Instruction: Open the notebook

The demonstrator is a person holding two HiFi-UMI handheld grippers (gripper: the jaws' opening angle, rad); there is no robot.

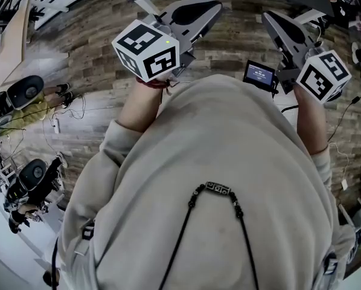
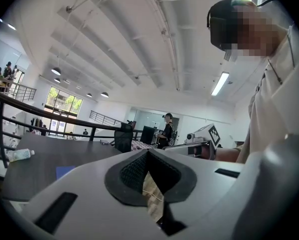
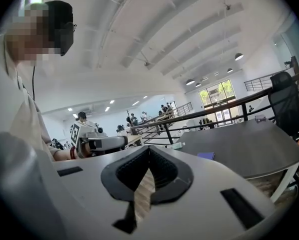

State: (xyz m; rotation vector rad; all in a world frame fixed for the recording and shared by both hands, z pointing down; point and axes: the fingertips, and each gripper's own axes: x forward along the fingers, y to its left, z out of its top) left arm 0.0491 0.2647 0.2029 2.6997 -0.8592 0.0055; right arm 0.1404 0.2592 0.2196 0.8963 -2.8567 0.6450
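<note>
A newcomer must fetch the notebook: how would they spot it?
Find the long dark table beside the railing. The notebook lies flat on it, the only blue thing there; the nearby bottle is pale and lies on its side.

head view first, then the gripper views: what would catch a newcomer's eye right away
In the head view the person's pale sweatshirt fills the middle, with the left gripper and right gripper raised ahead of it over a wood-plank floor, each bearing a black-and-white marker cube. Both gripper views show the fingers shut on nothing. Beyond them stands a dark table with a small blue notebook lying flat, untouched.
</note>
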